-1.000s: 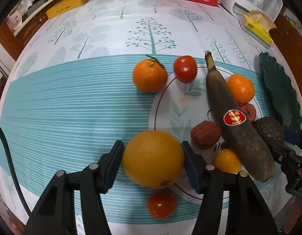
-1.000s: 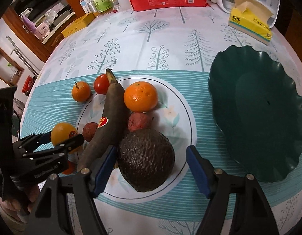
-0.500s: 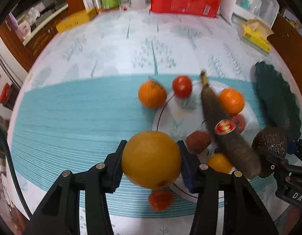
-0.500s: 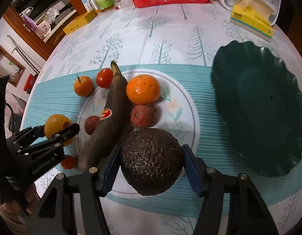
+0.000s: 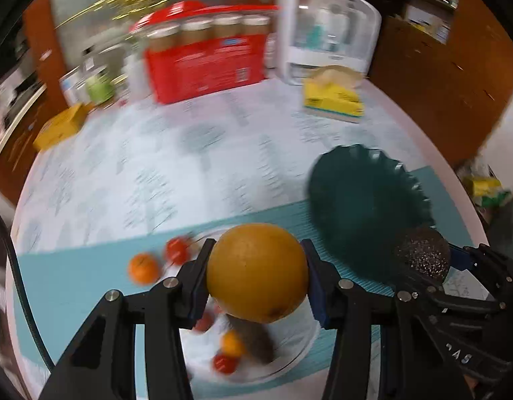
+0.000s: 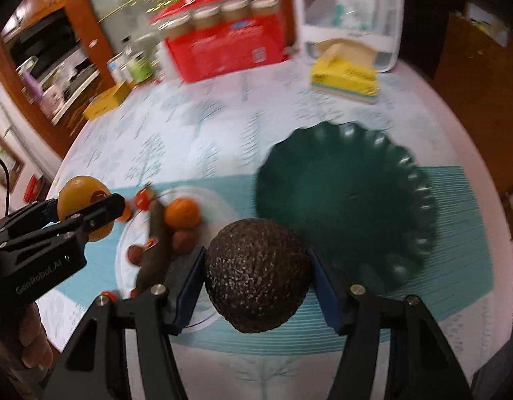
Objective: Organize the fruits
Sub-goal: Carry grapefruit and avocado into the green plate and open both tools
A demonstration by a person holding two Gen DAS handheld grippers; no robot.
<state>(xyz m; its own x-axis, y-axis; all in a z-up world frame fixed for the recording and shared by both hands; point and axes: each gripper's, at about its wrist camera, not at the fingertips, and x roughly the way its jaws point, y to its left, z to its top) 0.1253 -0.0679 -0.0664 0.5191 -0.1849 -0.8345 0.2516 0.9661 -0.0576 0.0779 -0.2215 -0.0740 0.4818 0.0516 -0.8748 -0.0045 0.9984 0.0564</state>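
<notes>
My left gripper [image 5: 256, 275] is shut on a large orange [image 5: 258, 271] and holds it high above the white plate [image 5: 299, 343]. My right gripper [image 6: 256, 273] is shut on a dark avocado [image 6: 258, 271], raised above the table beside the dark green scalloped bowl [image 6: 349, 200]. The bowl also shows in the left wrist view [image 5: 363, 206], with the avocado [image 5: 423, 255] at its near edge. On the white plate [image 6: 220, 206] lie a dark banana [image 6: 156, 250], a mandarin [image 6: 182, 213] and small red fruits. A tomato [image 5: 176, 250] and a mandarin [image 5: 144, 268] sit by the plate's left rim.
At the back of the table stand a red box of jars [image 6: 223, 46], a white clear-walled appliance [image 6: 349, 16], a yellow tissue pack [image 6: 344, 75], a yellow box [image 6: 106, 100] and bottles [image 6: 136, 65]. Wooden cabinets stand beyond the table's edges.
Both grippers have lifted their fruit well off the table and swung right toward the green bowl. The views are motion-blurred and tilted up toward the back of the table.
</notes>
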